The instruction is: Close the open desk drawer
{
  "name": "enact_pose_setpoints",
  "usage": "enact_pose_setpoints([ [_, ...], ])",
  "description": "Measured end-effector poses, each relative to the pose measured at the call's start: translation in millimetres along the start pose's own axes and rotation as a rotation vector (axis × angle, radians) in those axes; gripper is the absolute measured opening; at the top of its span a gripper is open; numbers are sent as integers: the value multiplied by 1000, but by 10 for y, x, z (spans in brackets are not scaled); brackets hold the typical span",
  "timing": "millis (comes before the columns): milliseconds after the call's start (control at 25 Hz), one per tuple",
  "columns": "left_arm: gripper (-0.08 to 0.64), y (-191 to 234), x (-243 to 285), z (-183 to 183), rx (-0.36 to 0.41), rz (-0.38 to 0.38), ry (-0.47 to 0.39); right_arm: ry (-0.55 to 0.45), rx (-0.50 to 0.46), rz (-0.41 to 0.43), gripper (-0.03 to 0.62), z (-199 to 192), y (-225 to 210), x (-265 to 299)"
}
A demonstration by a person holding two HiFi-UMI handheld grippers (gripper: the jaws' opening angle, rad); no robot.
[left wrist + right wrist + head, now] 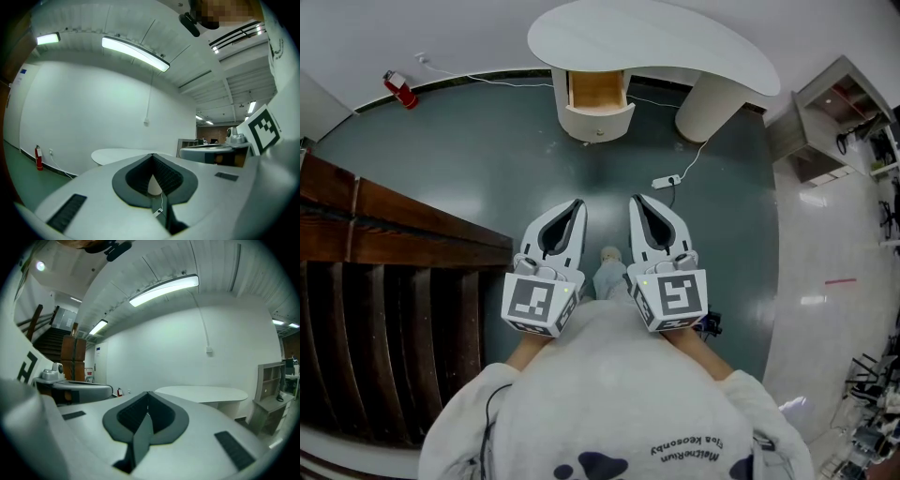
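Observation:
The white desk [675,37] with a curved top stands at the far wall. Its drawer [598,90] is pulled out, showing a wooden inside behind a rounded white front [598,122]. Both grippers hang side by side over the green floor, well short of the desk, pointing at it. My left gripper [577,202] is shut with nothing in it, and so is my right gripper [636,199]. In the left gripper view the jaws [152,155] meet below the desk top [117,154]. In the right gripper view the shut jaws [147,393] sit left of the desk top [201,392].
A thick round desk leg [708,103] stands right of the drawer. A white power strip [664,181] with its cable lies on the floor ahead. A dark wooden stair rail [394,225] runs along the left, a fire extinguisher [398,89] far left, a grey shelf unit [825,112] at right.

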State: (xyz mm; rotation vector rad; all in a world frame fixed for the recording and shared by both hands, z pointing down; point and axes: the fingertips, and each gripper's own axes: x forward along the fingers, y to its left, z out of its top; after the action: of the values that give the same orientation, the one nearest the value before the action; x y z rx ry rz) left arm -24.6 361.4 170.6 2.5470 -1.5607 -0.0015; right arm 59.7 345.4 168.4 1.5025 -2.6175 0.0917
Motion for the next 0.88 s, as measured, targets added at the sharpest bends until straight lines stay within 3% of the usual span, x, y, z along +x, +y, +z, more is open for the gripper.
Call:
enact_pose_setpoints([
  [400, 8, 178, 810, 148, 19, 64, -22, -12, -3, 79, 17, 112, -619, 702],
  [880, 8, 287, 1418, 165, 31, 135, -15, -17, 11, 164, 17, 99, -1070, 1181],
])
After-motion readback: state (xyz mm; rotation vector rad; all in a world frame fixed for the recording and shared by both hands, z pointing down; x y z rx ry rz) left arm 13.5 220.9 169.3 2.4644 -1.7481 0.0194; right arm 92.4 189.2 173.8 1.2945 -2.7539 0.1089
